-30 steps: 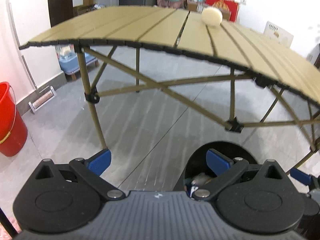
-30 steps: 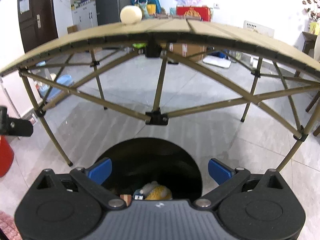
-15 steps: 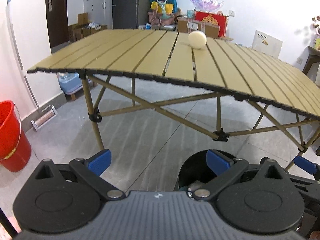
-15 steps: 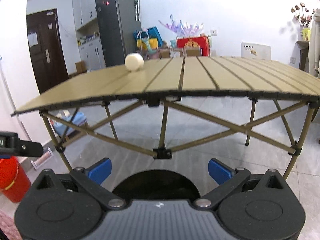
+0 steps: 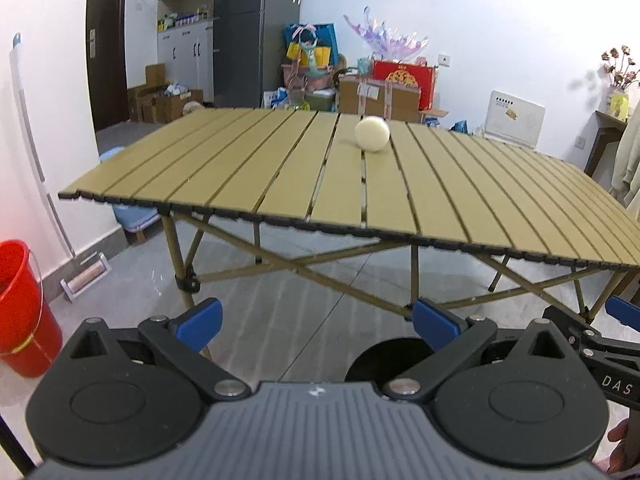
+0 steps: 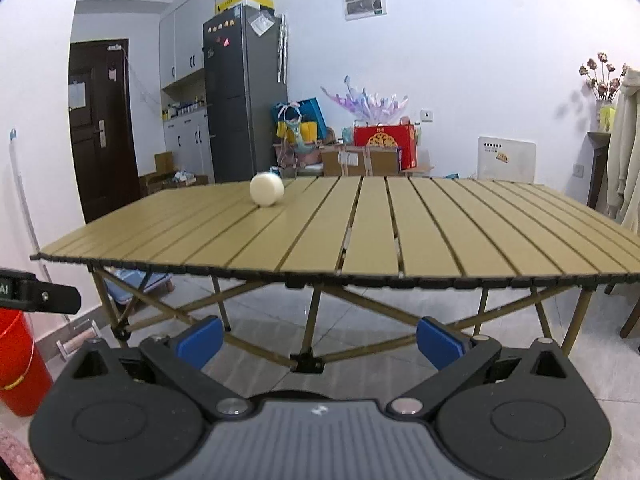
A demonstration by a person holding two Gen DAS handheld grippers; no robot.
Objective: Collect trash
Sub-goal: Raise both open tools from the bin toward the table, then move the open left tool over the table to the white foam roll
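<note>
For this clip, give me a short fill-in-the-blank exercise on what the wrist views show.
1. The only item on the slatted folding table is a cream-coloured ____.
2. The left gripper and right gripper both stand ____, holding nothing.
3. The bucket on the floor by the wall is ____.
4. The black bin stands on the ____.

Missing: ball; open; red; floor

Tabletop [image 5: 460, 184] lies open all round the lone cream ball [image 5: 372, 133].
</note>
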